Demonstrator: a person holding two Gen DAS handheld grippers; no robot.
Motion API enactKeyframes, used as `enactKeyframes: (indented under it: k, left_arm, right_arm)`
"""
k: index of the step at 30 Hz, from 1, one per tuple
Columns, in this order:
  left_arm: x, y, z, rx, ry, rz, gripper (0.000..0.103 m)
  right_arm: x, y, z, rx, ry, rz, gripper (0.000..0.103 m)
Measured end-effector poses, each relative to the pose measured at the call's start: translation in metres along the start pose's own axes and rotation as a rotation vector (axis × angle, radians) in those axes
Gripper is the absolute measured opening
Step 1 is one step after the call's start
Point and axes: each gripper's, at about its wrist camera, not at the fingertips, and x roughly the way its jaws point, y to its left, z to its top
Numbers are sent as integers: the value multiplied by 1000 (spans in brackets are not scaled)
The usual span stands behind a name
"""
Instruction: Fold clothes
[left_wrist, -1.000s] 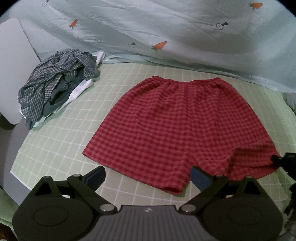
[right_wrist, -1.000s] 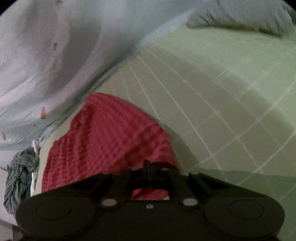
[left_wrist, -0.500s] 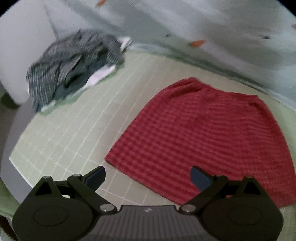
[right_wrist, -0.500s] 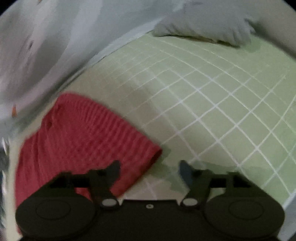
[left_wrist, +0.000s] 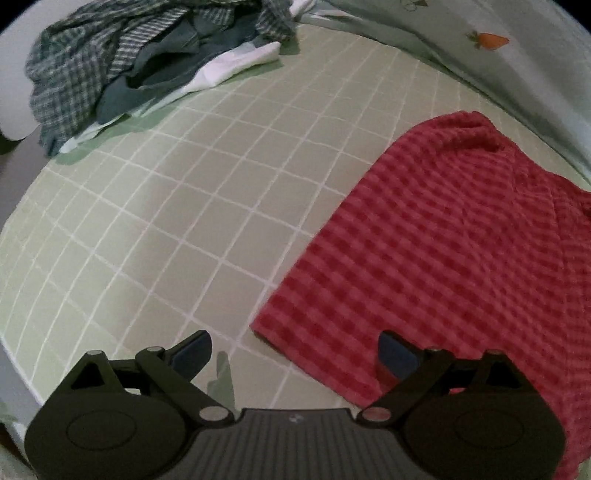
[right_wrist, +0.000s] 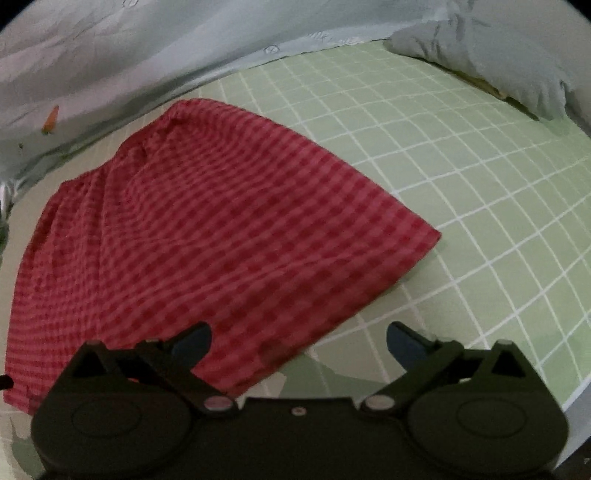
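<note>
Red checked shorts (left_wrist: 454, 251) lie flat on the green grid sheet (left_wrist: 192, 206), waistband toward the far side. My left gripper (left_wrist: 293, 349) is open and empty, low over the shorts' near left hem corner; its right finger sits over the cloth. In the right wrist view the shorts (right_wrist: 207, 236) fill the left and middle. My right gripper (right_wrist: 299, 341) is open and empty, straddling the near right hem, its left finger over the cloth.
A heap of checked and blue clothes (left_wrist: 140, 55) lies at the far left of the sheet. A pale carrot-print blanket (left_wrist: 517, 55) runs along the far edge. A grey pillow (right_wrist: 491, 55) lies at the far right. The bed's edge is close on the near left.
My right gripper has opened and let go of the shorts' right hem, which now lies flat. My left gripper has moved left and down toward the shorts' left hem corner.
</note>
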Motion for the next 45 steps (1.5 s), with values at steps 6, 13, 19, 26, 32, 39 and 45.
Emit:
enactKeyframes:
  k: [6, 13, 19, 26, 32, 39, 45]
  left_arm:
    - [8, -7, -4, 47, -34, 16, 52]
    - [-4, -21, 8, 10, -99, -4, 2]
    - [-57, -85, 16, 95, -257, -83, 2]
    - [-115, -230, -30, 404, -331, -324, 3]
    - [-107, -294, -89, 520, -252, -308, 51]
    - [-80, -273, -97, 348, -169, -80, 75]
    - [-54, -244, -99, 198, -59, 12, 76]
  right_arm:
    - [4, 19, 1, -43, 25, -16, 102]
    - [2, 2, 8, -35, 11, 6, 102]
    - [-3, -36, 17, 4, -25, 47, 102]
    - [-6, -73, 33, -18, -60, 97, 102]
    - [-6, -102, 49, -77, -85, 141, 102]
    - [2, -108, 69, -210, -103, 215, 102]
    - [30, -38, 81, -439, -86, 288, 101]
